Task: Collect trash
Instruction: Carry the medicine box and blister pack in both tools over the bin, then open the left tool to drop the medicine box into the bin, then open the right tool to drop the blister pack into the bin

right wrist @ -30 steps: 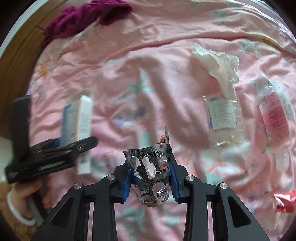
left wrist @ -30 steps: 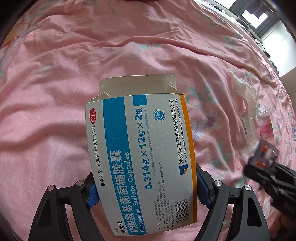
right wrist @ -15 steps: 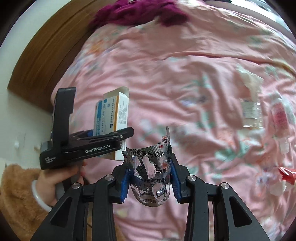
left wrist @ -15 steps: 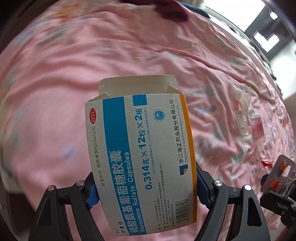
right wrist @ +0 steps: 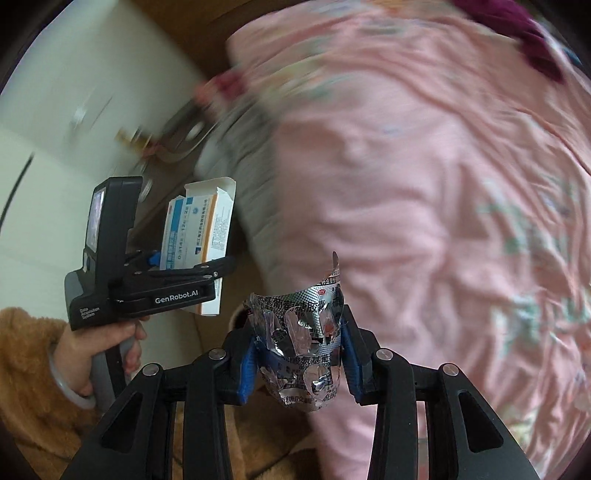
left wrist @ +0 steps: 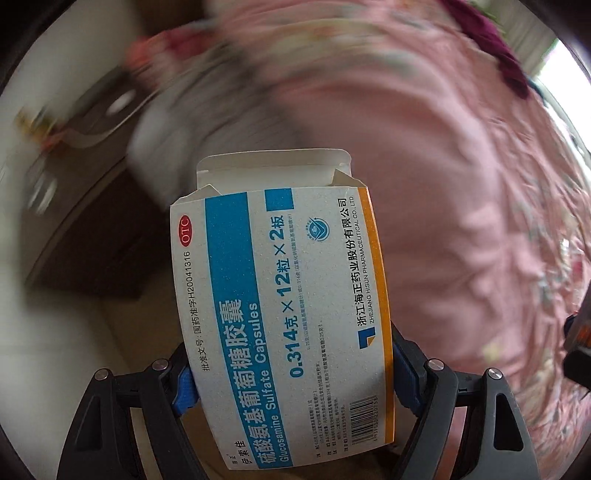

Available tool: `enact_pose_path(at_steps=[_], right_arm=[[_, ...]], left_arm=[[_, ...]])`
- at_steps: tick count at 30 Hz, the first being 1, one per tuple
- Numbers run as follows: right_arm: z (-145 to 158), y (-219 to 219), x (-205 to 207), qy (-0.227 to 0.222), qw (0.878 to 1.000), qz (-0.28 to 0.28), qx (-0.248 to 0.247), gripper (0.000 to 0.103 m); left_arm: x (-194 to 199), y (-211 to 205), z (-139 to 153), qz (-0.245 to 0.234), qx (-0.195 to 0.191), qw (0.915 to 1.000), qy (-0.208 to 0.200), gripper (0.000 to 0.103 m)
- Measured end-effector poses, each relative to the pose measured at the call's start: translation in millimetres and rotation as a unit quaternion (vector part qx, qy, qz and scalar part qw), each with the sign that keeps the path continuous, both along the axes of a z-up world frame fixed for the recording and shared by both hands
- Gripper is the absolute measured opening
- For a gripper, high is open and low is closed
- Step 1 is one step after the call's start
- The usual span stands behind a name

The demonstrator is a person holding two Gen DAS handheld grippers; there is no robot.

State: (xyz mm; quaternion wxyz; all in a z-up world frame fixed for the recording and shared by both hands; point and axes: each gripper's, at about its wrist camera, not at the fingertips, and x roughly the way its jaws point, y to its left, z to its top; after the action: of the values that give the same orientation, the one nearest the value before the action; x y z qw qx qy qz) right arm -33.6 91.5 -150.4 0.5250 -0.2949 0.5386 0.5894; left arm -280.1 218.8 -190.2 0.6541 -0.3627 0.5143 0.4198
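Note:
A white and blue medicine box with its top flap open fills the middle of the left wrist view, and my left gripper is shut on its two sides. The right wrist view shows that same box in the left gripper, held by a hand at the left. My right gripper is shut on a crumpled silver blister pack, which stands up between the blue pads. Both grippers hang at the edge of the bed, apart from each other.
A pink flowered bedspread covers the right half of both views. A dark red cloth lies at its far end. Left of the bed there are blurred dark wood furniture, small objects on it, and a pale wall.
Both views have swung from the middle of the bed to its left edge. The wrappers on the bedspread have left the picture. Both grips are unchanged.

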Motion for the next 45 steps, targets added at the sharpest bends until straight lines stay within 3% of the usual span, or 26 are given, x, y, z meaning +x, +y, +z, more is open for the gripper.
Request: enact_pose_path(at_steps=[7, 13, 19, 27, 31, 35, 45], right_arm=[[-21, 27, -98, -0.004, 0.992, 0.126, -0.026, 0.038], [-46, 40, -160, -0.005, 0.979, 0.201, -0.044, 0.038], [-66, 44, -177, 0.000, 0.974, 0.216, -0.068, 0.038], [-88, 44, -164, 0.001, 0.976, 0.194, -0.096, 0.038], [-93, 41, -162, 0.004, 0.977, 0.187, -0.102, 0.039], [-98, 41, -163, 0.009, 0.977, 0.182, -0.107, 0.039], [-107, 46, -173, 0.029, 0.975, 0.196, -0.105, 0.039]], left_arm=[[-113, -23, -38, 0.111, -0.034, 0.9931, 0.013, 0.083], [-161, -40, -90, 0.162, -0.084, 0.9832, 0.004, 0.083], [-163, -43, -139, 0.171, -0.124, 0.9774, -0.001, 0.083], [-149, -39, -188, 0.151, -0.168, 0.9736, 0.032, 0.083], [-147, -34, -204, 0.161, -0.188, 0.9669, 0.062, 0.087], [-159, -33, -209, 0.173, -0.183, 0.9656, 0.065, 0.098], [-180, -43, -197, 0.200, -0.181, 0.9613, 0.055, 0.099]])
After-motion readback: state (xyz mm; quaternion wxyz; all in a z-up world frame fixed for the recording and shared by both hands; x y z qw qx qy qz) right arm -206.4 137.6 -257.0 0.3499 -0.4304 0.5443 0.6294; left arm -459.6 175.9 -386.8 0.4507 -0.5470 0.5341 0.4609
